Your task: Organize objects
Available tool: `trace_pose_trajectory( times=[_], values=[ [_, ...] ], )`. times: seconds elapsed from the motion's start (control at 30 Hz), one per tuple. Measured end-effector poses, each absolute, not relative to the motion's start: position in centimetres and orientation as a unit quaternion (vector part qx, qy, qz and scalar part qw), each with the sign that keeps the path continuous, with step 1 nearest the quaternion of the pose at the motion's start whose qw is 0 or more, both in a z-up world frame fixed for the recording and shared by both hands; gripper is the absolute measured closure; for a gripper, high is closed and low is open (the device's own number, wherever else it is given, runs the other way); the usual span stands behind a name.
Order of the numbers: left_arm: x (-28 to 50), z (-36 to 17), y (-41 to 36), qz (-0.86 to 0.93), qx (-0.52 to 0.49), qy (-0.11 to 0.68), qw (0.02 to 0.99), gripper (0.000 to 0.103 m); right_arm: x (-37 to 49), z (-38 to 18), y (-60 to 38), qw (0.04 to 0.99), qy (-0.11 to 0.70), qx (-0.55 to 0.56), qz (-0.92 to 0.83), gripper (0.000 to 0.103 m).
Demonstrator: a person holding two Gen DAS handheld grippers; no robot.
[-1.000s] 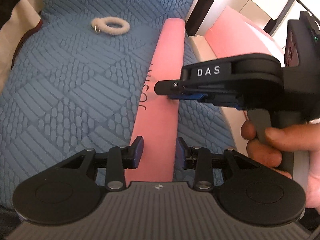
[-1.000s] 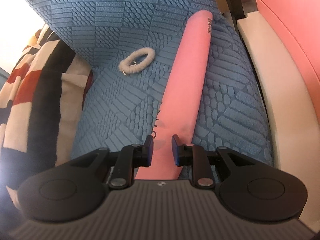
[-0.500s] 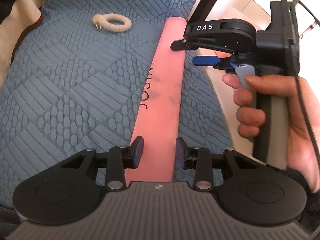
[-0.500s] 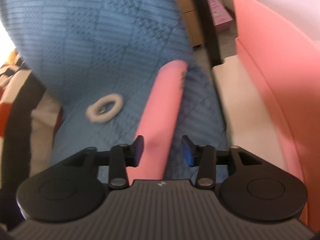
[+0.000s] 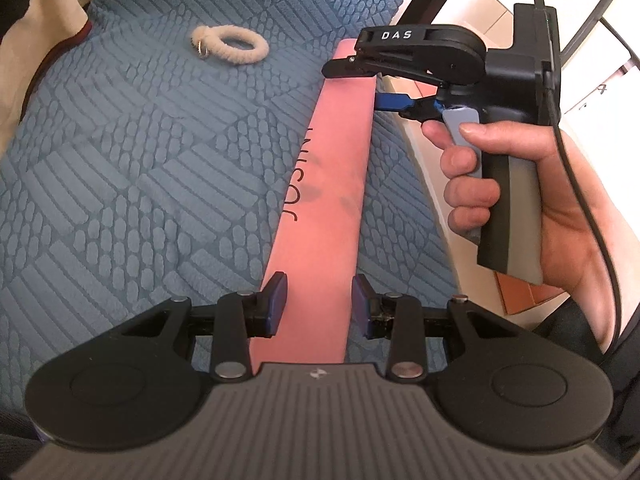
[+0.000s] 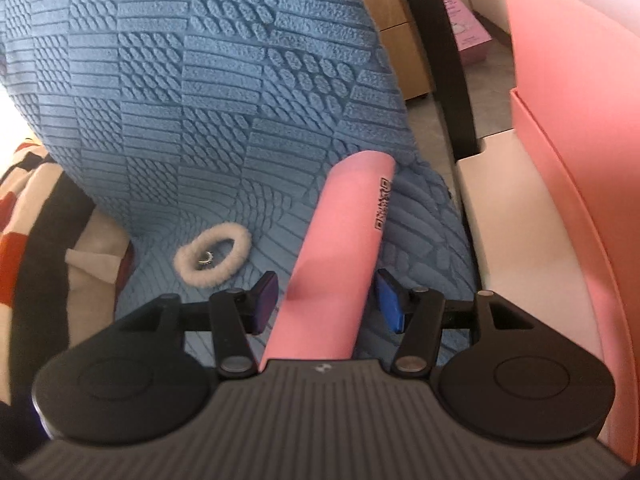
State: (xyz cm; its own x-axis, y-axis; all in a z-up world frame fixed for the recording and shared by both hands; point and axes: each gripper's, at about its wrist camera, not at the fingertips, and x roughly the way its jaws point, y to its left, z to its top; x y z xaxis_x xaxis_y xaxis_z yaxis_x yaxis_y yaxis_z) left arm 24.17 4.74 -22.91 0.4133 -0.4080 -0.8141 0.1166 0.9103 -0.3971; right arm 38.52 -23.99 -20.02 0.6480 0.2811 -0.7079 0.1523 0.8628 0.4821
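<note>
A long pink rolled mat [image 5: 324, 184] lies on the blue textured cushion [image 5: 120, 160]. My left gripper [image 5: 319, 300] is shut on its near end, a pad touching each side. My right gripper [image 6: 326, 300] is open and straddles the far part of the pink mat [image 6: 340, 264], its pads a little clear of the sides. In the left wrist view the right gripper [image 5: 356, 80] sits over the mat's far end, one finger above and one to the right. A white fuzzy hair tie [image 5: 230, 45] lies on the cushion left of the mat; it also shows in the right wrist view [image 6: 214, 256].
A pink box [image 6: 580, 160] on a cream ledge [image 6: 504, 216] stands right of the cushion. A striped blanket [image 6: 32, 248] lies at the left. A black post [image 6: 444, 56] and wooden furniture [image 6: 396, 32] stand behind.
My right gripper let go of the mat's middle, opened, and moved along it to the far end, lowering around it. My left gripper has stayed on the near end.
</note>
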Motion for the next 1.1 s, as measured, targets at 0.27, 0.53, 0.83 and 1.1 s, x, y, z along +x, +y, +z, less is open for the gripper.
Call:
trace_pose_trajectory(
  times=[0.27, 0.53, 0.83, 1.1],
  values=[
    [24.3, -23.0, 4.8, -0.156, -0.137, 0.516, 0.831, 0.062, 38.0, -20.6, -24.6, 0.842, 0.424, 0.327, 0.072, 0.047],
    [24.5, -23.1, 5.0, -0.150, -0.144, 0.512, 0.833, 0.062, 37.5, -20.9, -22.9, 0.843, 0.434, 0.303, 0.091, 0.088],
    [24.5, -23.3, 5.1, -0.141, -0.157, 0.506, 0.836, 0.062, 35.7, -18.9, -23.0, 0.854, 0.406, 0.302, 0.122, 0.094],
    [24.5, -23.6, 5.7, -0.132, -0.181, 0.498, 0.838, 0.062, 32.8, -16.5, -21.5, 0.871, 0.383, 0.247, 0.184, 0.094]
  ],
)
